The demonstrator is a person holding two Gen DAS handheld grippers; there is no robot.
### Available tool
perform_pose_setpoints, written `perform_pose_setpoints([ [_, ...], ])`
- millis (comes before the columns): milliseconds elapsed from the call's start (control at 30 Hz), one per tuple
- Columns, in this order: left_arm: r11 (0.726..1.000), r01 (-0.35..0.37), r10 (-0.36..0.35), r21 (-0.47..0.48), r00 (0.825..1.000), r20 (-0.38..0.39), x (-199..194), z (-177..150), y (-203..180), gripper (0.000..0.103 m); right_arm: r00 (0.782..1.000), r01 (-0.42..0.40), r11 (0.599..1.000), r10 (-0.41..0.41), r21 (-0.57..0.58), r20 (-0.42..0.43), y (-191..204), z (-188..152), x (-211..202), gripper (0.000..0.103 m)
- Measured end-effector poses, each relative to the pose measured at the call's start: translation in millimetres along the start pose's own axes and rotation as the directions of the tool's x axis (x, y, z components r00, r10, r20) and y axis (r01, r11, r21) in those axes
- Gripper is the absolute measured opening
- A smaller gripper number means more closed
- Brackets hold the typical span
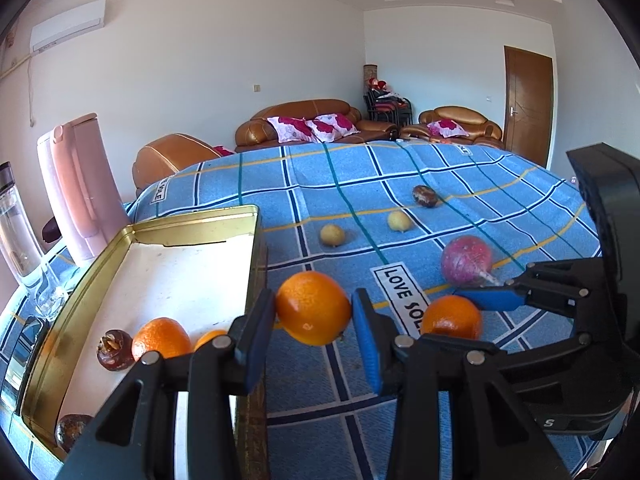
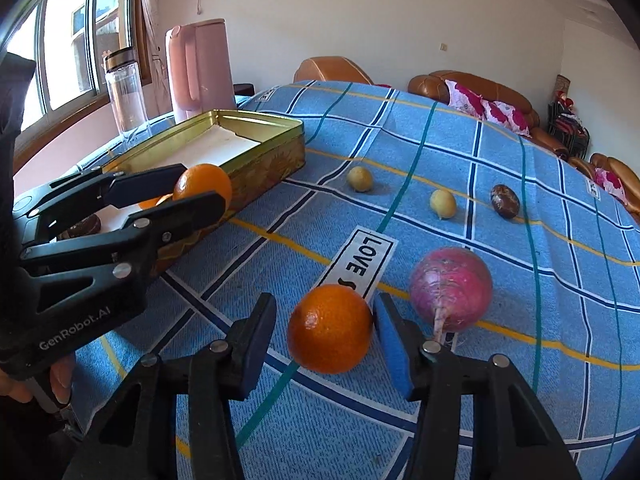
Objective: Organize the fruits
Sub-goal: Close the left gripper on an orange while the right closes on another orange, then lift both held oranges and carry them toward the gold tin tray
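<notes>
My left gripper (image 1: 313, 320) is shut on an orange (image 1: 313, 307) and holds it just right of the gold tin (image 1: 192, 220); it also shows in the right wrist view (image 2: 188, 192). The tin holds two oranges (image 1: 160, 338) and two brown fruits (image 1: 114, 350). My right gripper (image 2: 326, 332) is open around a second orange (image 2: 330, 328) that lies on the blue cloth, its pads (image 2: 390, 336) a little apart from it. A pink wrapped fruit (image 2: 452, 288), two yellow fruits (image 2: 442, 204) and a brown fruit (image 2: 505, 200) lie on the cloth.
A pink jug (image 2: 200, 64) and a clear bottle (image 2: 124, 92) stand behind the tin. The cloth-covered table (image 2: 520, 320) drops off at the far side, with brown sofas (image 1: 312, 120) beyond.
</notes>
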State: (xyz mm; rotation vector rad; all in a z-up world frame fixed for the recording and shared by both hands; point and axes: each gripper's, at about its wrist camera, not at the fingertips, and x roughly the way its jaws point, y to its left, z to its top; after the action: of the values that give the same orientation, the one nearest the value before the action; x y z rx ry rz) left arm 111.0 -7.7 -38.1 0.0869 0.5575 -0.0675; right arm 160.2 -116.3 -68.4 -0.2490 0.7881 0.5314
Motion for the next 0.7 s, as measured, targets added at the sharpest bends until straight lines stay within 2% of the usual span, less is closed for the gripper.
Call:
perform_pose_setpoints([
  [33, 1.000, 0.000, 0.000, 0.003, 1.000, 0.002, -0.4, -0.1, -0.7, 0.041, 1.000, -0.010, 1.000, 0.010, 0.005, -0.015, -1.0, -0.3, 2.7, 0.045],
  [100, 1.000, 0.005, -0.005, 0.006, 1.000, 0.005, -1.4, -0.4, -1.5, 0.041, 0.999, -0.027, 1.000, 0.027, 0.005, -0.038, -0.8, -0.5, 7.3, 0.045],
  [267, 1.000, 0.013, -0.013, -0.009, 1.000, 0.023, -4.9, -0.7, 1.4, 0.041, 0.999, 0.000, 1.000, -0.001, -0.016, -0.037, 3.5, -0.6, 6.9, 0.044],
  [433, 1.000, 0.015, -0.014, -0.009, 0.999, 0.041, -9.1, -1.6, 1.5, 0.041, 1.000, 0.021, 0.999, -0.020, -0.025, 0.022, 5.5, -1.6, -3.9, 0.044],
  [700, 1.000, 0.008, -0.008, -0.005, 0.997, 0.080, -16.6, -2.0, 0.4, 0.041, 0.991, 0.001, 1.000, 0.000, -0.003, 0.134, 1.1, -3.2, -24.3, 0.044],
])
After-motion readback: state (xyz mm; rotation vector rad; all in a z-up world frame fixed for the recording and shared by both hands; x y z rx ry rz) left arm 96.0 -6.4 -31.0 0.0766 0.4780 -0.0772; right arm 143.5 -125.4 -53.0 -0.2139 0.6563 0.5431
